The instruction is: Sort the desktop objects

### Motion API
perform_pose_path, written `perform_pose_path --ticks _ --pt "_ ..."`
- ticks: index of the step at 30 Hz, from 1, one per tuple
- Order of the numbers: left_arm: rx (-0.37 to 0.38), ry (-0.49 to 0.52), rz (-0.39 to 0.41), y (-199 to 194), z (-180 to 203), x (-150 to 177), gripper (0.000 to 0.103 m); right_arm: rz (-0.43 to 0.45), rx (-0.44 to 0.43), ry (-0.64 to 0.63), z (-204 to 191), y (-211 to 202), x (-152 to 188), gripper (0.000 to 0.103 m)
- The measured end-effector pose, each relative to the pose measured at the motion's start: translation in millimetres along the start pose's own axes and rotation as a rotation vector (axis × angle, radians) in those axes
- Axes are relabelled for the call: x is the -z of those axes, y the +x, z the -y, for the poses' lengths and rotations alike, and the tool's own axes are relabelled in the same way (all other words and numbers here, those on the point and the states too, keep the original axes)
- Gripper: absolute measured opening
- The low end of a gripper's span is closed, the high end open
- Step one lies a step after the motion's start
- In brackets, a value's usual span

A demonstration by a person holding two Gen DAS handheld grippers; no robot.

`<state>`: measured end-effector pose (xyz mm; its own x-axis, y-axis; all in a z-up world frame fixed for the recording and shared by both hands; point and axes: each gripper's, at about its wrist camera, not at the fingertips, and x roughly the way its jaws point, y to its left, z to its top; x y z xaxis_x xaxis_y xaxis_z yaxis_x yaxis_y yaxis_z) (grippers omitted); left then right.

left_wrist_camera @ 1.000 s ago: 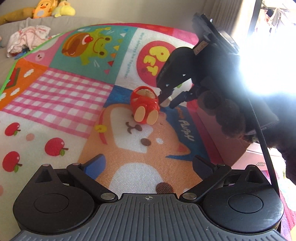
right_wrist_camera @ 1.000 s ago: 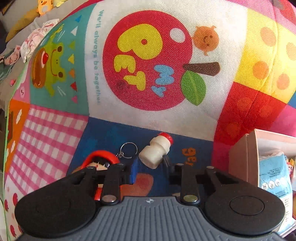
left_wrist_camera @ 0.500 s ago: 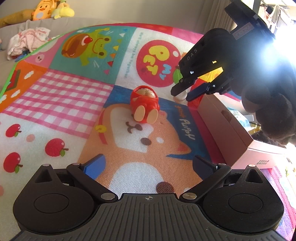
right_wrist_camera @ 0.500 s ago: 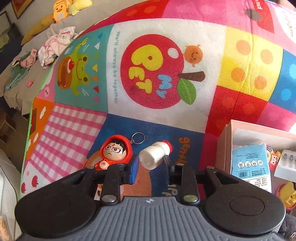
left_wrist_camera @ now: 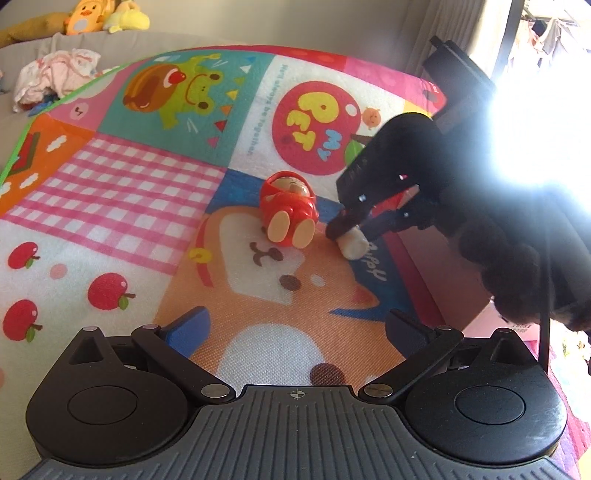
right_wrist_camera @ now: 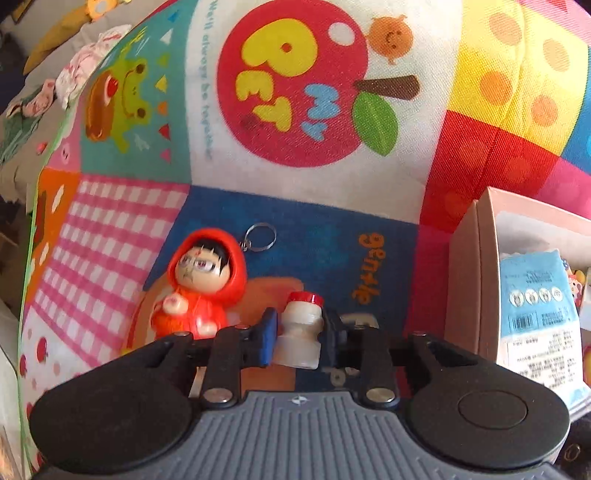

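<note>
A small white bottle with a red cap (right_wrist_camera: 297,343) sits between the pads of my right gripper (right_wrist_camera: 300,326), whose jaws are closing and press on its sides. In the left wrist view the right gripper (left_wrist_camera: 351,232) points down at the mat and the bottle (left_wrist_camera: 352,245) touches the cloth. A red-hooded figure with a keyring (right_wrist_camera: 207,280) lies just left of the bottle, its feet toward my left gripper (left_wrist_camera: 290,206). My left gripper (left_wrist_camera: 297,325) hovers open over the bear picture with nothing between its fingers.
An open pink box (right_wrist_camera: 465,277) stands to the right and holds a blue packet (right_wrist_camera: 535,295) and small items. The colourful play mat (left_wrist_camera: 147,192) covers the surface. Plush toys (left_wrist_camera: 99,18) and bundled clothes (left_wrist_camera: 55,74) lie far back. Window glare washes out the right.
The right gripper came down from near the box to the mat beside the red figure, with the bottle between its jaws and turned more upright. The left gripper stayed put.
</note>
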<state>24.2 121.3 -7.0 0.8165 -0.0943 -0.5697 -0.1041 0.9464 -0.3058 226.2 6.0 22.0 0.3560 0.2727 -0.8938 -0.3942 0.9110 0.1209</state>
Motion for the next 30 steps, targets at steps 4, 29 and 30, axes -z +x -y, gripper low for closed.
perform_pose_path --ticks 4,29,30 --pt "-0.006 0.007 -0.002 0 1 0 0.103 0.055 -0.030 -0.062 7 -47 39 0.025" --pt "-0.152 0.037 -0.005 2 12 4 0.103 0.412 -0.031 -0.251 50 -148 190 0.080" --pt "-0.148 0.027 -0.003 0 10 5 0.103 0.423 -0.044 -0.252 43 -150 182 0.083"
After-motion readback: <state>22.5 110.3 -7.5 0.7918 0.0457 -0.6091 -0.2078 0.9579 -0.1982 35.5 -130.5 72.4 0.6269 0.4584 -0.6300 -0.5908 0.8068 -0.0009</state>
